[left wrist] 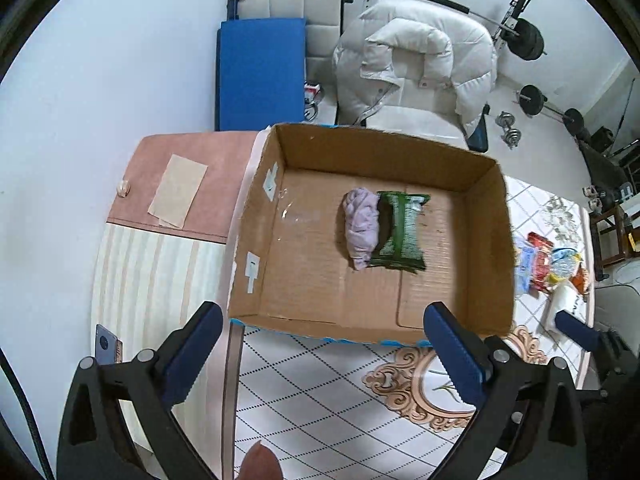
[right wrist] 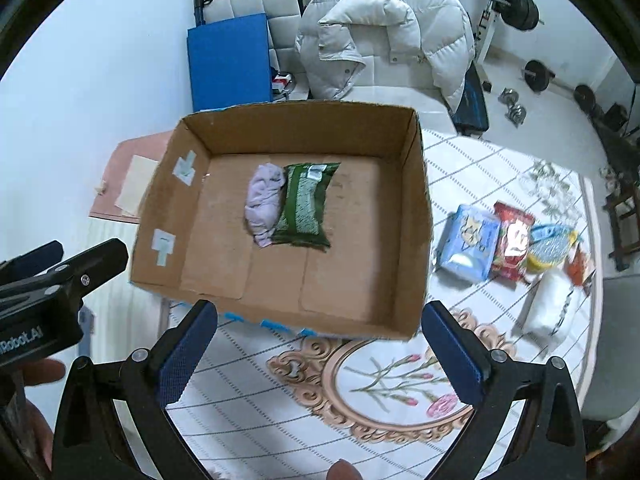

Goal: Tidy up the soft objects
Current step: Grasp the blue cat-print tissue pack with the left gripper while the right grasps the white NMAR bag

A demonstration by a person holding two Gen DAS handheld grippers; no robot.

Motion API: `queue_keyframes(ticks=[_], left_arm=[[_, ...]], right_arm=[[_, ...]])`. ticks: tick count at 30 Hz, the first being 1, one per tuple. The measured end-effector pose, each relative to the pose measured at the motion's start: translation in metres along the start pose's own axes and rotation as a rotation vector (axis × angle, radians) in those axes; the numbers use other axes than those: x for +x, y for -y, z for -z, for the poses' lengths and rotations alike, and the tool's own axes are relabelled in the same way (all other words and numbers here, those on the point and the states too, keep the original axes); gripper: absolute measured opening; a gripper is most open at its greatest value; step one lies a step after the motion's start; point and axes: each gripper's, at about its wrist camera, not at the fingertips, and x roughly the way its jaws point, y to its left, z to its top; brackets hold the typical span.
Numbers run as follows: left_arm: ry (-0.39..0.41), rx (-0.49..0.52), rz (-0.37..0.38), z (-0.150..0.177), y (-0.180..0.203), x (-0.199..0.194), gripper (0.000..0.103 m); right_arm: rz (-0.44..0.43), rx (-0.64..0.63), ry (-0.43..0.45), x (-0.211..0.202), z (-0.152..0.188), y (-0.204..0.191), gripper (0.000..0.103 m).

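An open cardboard box (left wrist: 484, 216) (right wrist: 416, 200) stands on the patterned table. Inside lie a rolled lilac cloth (left wrist: 362, 226) (right wrist: 264, 200) and a green soft packet (left wrist: 402, 230) (right wrist: 306, 206), touching side by side. My left gripper (left wrist: 324, 354) is open and empty, held above the box's near edge. My right gripper (right wrist: 320, 350) is open and empty, also in front of the box. Several soft packs lie right of the box: a blue pack (right wrist: 470, 242), a red pack (right wrist: 512, 240), a yellow-blue pack (right wrist: 550, 248) and a white roll (right wrist: 548, 308).
The patterned tablecloth (right wrist: 280, 408) covers the table. A pink mat with a paper sheet (left wrist: 178, 190) lies left of the box. A phone (left wrist: 105, 344) sits at the table's left edge. Behind are a white jacket on a chair (left wrist: 416, 64), a blue board (left wrist: 260, 72) and barbells.
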Motion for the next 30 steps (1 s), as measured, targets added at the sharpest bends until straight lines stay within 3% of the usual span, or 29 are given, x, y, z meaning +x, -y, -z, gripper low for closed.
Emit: queue_keyframes(ticks=[3, 6, 8, 11, 15, 17, 20, 25, 28, 30], left_arm=[[0.017, 0.047, -0.007, -0.004, 0.023, -0.015, 0.103], [0.024, 0.128, -0.020, -0.010, 0.067, -0.023, 0.103], [0.018, 0.182, 0.010, -0.015, 0.101, -0.019, 0.103], [-0.010, 0.277, 0.025, -0.023, 0.164, 0.001, 0.103], [-0.106, 0.384, 0.010, -0.023, 0.248, 0.055, 0.103], [-0.145, 0.417, -0.011, -0.020, 0.275, 0.078, 0.103], [-0.207, 0.451, -0.057, -0.012, 0.309, 0.116, 0.103], [-0.286, 0.428, -0.109, -0.010, 0.331, 0.161, 0.103], [-0.317, 0.423, -0.121, -0.015, 0.339, 0.178, 0.103], [-0.332, 0.431, -0.121, -0.017, 0.347, 0.188, 0.103]], right_arm=[[-0.051, 0.046, 0.004, -0.014, 0.005, 0.021, 0.103], [-0.091, 0.130, 0.001, -0.031, 0.009, 0.071, 0.103], [-0.060, 0.211, 0.010, -0.042, 0.014, 0.128, 0.103], [0.029, 0.204, -0.022, -0.045, 0.020, 0.196, 0.103], [0.265, -0.032, -0.146, -0.013, 0.026, 0.262, 0.103], [0.333, -0.182, -0.258, 0.021, 0.032, 0.286, 0.103], [0.359, -0.344, -0.374, 0.066, 0.040, 0.308, 0.103], [0.353, -0.651, -0.399, 0.116, 0.052, 0.309, 0.103], [0.321, -0.739, -0.416, 0.139, 0.058, 0.311, 0.103], [0.286, -0.711, -0.439, 0.149, 0.057, 0.318, 0.103]])
